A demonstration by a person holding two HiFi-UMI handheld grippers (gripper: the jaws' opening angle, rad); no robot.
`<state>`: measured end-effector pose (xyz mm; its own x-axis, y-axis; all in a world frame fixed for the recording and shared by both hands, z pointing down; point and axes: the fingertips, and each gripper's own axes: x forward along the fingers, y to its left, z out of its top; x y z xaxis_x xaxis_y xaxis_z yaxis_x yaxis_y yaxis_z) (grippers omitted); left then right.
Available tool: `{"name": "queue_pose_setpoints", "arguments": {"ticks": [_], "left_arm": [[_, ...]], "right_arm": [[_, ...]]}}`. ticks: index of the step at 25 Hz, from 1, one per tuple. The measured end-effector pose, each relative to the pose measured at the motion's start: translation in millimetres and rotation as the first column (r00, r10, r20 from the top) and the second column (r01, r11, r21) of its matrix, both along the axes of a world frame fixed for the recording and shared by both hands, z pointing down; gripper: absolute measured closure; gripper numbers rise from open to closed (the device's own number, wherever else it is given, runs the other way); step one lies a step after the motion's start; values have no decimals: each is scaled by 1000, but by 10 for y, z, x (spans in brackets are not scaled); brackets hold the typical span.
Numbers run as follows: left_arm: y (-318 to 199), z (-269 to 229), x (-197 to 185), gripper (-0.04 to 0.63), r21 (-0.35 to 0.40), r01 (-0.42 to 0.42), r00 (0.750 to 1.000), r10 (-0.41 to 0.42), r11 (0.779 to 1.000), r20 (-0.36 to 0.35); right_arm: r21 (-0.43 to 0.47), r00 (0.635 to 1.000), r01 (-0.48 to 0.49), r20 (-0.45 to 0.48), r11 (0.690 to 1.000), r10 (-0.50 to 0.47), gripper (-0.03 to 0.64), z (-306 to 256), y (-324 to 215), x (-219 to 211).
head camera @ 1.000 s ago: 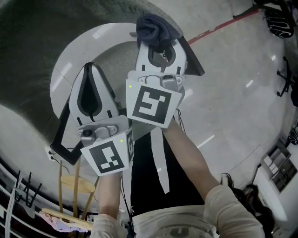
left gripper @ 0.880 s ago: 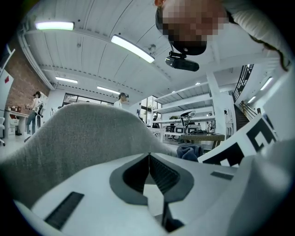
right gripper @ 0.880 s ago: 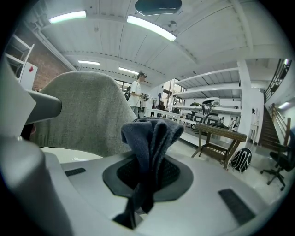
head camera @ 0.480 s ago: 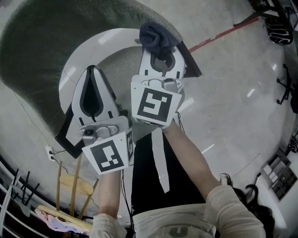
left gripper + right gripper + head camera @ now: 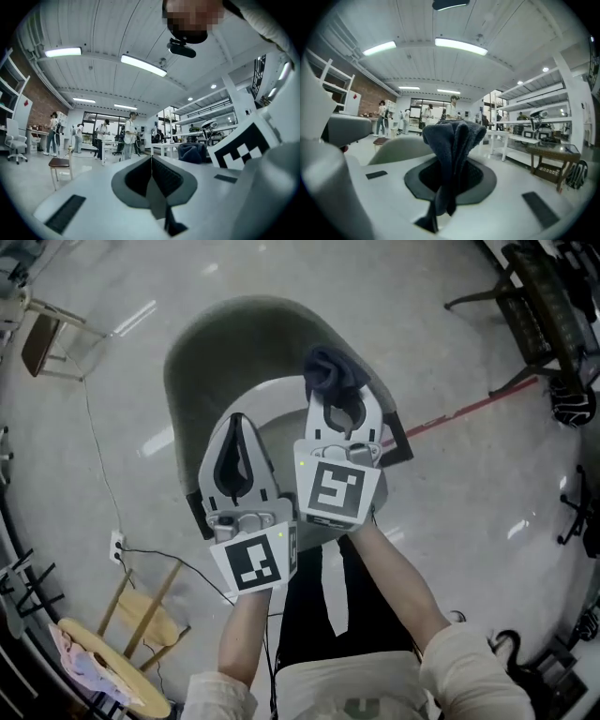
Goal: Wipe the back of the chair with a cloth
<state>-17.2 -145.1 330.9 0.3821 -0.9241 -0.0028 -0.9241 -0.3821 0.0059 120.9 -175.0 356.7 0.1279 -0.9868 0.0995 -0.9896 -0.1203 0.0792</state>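
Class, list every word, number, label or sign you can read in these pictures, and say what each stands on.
None readable.
The left marker cube and right marker cube show only black-and-white square patterns, no letters.
Small red patch on the brick wall: too small to read.

Floor [image 5: 487, 484]: grey and glossy, carrying light reflections. A red line [image 5: 469, 413] crosses it on the right. A white socket block [image 5: 116, 545] lies on the floor at left, with a black cable [image 5: 164, 557] leading from it. A wooden stool [image 5: 150, 615] stands at lower left, a small brown-seated chair [image 5: 42, 338] at upper left, and black seating [image 5: 539, 296] at upper right.

Room: strip lights [image 5: 143, 64] on a white ribbed ceiling and a brick wall [image 5: 33, 93] at left. Several people [image 5: 129, 136] stand at the far end. A white office chair [image 5: 15, 140] is at far left. A wooden bench [image 5: 548, 161] with a lower shelf stands at right, with a backpack [image 5: 576, 173] just beside it.
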Motion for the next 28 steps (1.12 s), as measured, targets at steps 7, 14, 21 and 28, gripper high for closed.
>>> {"name": "queue_pose_setpoints", "arguments": {"ticks": [7,14,21,28], "left_arm": [[314,-1176,-611,580,40,152,988,-151,988,-12],[735,-2171,-982,578,131,270,962,-274,954,7],[1190,-2397,-1084,579,139,289,957,-286,947,-46],[1281,-2445,-905,579,160,250,968,-248,955,-31]], "right_arm": [[24,969,246,-24,969,-246,560,-1272,252,-784],[86,917,400,-33,912,-399,559,-2359,703,-1103],[98,878,478,-15,873,-479,560,-2643,1292,-1366],[115,875,483,-29,868,-483,560,-2708,1442,-1257]]}}
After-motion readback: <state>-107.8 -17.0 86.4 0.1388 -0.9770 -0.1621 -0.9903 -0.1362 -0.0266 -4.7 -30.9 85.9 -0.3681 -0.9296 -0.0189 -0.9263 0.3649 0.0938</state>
